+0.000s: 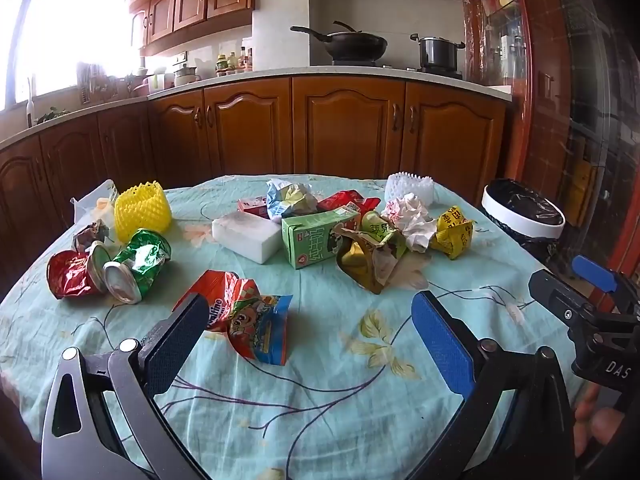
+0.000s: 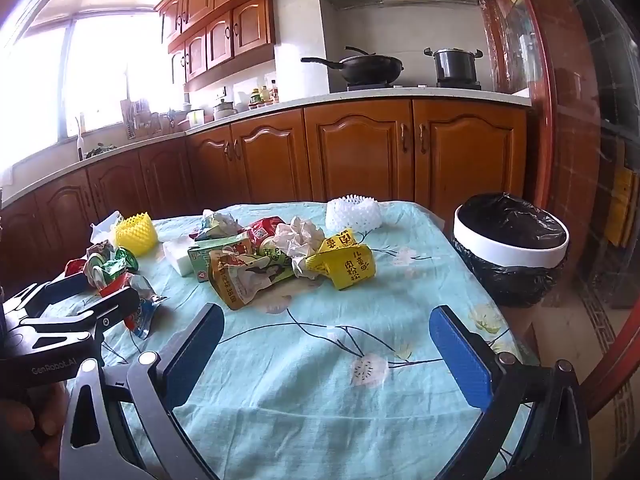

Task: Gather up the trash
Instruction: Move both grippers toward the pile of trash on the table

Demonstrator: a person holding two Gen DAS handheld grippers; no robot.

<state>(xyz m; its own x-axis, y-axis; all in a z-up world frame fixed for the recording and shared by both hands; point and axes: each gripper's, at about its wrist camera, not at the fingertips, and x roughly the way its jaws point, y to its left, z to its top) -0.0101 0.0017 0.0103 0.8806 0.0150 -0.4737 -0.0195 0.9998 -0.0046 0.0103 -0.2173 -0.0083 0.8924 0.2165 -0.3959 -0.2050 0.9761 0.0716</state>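
Trash lies scattered on the table with a light blue flowered cloth (image 1: 320, 380). My left gripper (image 1: 308, 320) is open and empty, its left finger beside a red and blue snack wrapper (image 1: 248, 320). Further off lie crushed red and green cans (image 1: 116, 268), a green milk carton (image 1: 316, 240), a white foam block (image 1: 248, 236) and crumpled paper (image 1: 412, 216). My right gripper (image 2: 326, 340) is open and empty above bare cloth. Ahead of it lie a yellow wrapper (image 2: 344, 264) and a brown packet (image 2: 244, 280). A bin with a black liner (image 2: 510, 248) stands beside the table's right edge.
A yellow foam net (image 1: 142, 208) and a white foam net (image 1: 410, 186) sit at the far side. Wooden kitchen cabinets (image 1: 344, 128) and a counter with a wok (image 1: 352, 46) and pot (image 1: 438, 52) stand behind. The right gripper shows at the right of the left wrist view (image 1: 592, 304).
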